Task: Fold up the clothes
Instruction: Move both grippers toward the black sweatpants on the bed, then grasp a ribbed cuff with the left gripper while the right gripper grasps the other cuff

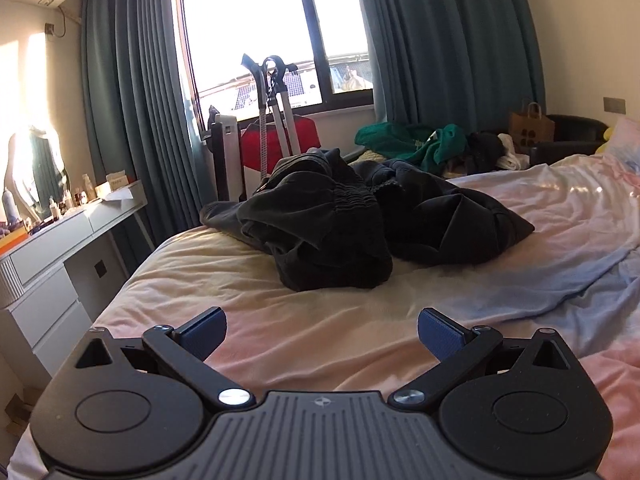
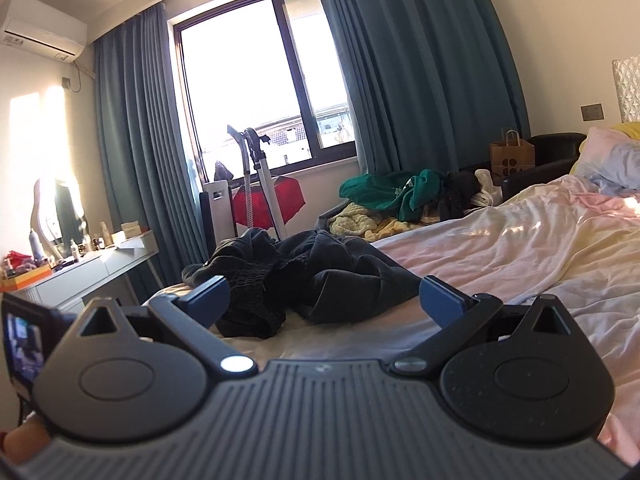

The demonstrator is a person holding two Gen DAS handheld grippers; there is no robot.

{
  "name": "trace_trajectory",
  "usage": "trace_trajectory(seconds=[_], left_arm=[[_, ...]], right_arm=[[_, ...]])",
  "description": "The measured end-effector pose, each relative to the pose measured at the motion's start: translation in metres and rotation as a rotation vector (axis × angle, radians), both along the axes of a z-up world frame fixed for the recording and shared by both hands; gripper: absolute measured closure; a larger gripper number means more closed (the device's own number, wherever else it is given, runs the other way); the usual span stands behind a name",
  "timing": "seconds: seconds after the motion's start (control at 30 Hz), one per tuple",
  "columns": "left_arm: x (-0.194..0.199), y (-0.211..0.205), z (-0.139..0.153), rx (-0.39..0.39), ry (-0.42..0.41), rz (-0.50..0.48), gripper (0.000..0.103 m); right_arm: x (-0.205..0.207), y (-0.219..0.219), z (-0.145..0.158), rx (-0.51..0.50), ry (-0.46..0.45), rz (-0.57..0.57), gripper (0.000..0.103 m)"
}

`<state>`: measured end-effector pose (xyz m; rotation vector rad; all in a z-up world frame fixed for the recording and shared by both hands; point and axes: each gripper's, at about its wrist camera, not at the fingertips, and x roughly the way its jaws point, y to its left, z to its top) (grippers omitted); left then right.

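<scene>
Both fingers wide apart, empty | dark garment (image 1: 360, 220) crumpled on bed (image 1: 240, 292) | green clothes (image 2: 392, 194) beyond

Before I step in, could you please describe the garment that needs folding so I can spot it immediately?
Find the bed with pale pink and yellow sheets. Near its window end lies a crumpled dark garment with a gathered elastic band. Unlike the green clothing heaped beyond the bed, it lies alone on the sheet.

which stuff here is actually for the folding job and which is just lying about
For the job:
- dark crumpled garment on the bed
- left gripper, open
- right gripper, open

Just lying about:
- green garment in the pile beyond the bed
- brown paper bag
- dresser with bottles
- red item under the window
</scene>
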<state>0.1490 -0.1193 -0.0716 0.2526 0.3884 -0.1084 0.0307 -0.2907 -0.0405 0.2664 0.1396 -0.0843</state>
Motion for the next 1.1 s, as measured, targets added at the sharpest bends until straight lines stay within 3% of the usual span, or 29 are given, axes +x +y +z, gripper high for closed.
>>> trace_trajectory(seconds=[0.23,0.53,0.7,0.77,0.8,0.87,0.97,1.1], left_arm=[[0.065,-0.048,-0.022,0.051,-0.064,0.016,0.0],[0.135,-0.075,-0.045,0.052,-0.097,0.027,0.006],[0.183,-0.08,-0.054,0.076,-0.086,0.089,0.016],[0.203,-0.074,-0.052,0.047,-0.084,0.155,0.039],[0.214,-0.069,-0.049,0.019,-0.067,0.19,0.046],[0.224,-0.057,-0.041,-0.026,-0.052,0.218,0.078],[0.215,-0.033,-0.022,-0.082,-0.092,0.229,0.092],[0.175,0.014,0.021,-0.156,-0.17,0.198,0.094]], right_arm=[[0.02,-0.011,-0.022,0.001,0.061,-0.035,0.0],[0.045,-0.037,-0.05,0.117,0.136,-0.095,0.0],[0.055,-0.042,-0.064,0.149,0.158,-0.106,0.0],[0.06,-0.041,-0.069,0.144,0.166,-0.104,0.0],[0.064,-0.04,-0.072,0.133,0.173,-0.103,0.0],[0.071,-0.035,-0.078,0.108,0.19,-0.1,0.0],[0.08,-0.028,-0.085,0.081,0.208,-0.084,0.0],[0.081,-0.017,-0.088,0.017,0.2,-0.07,0.0]])
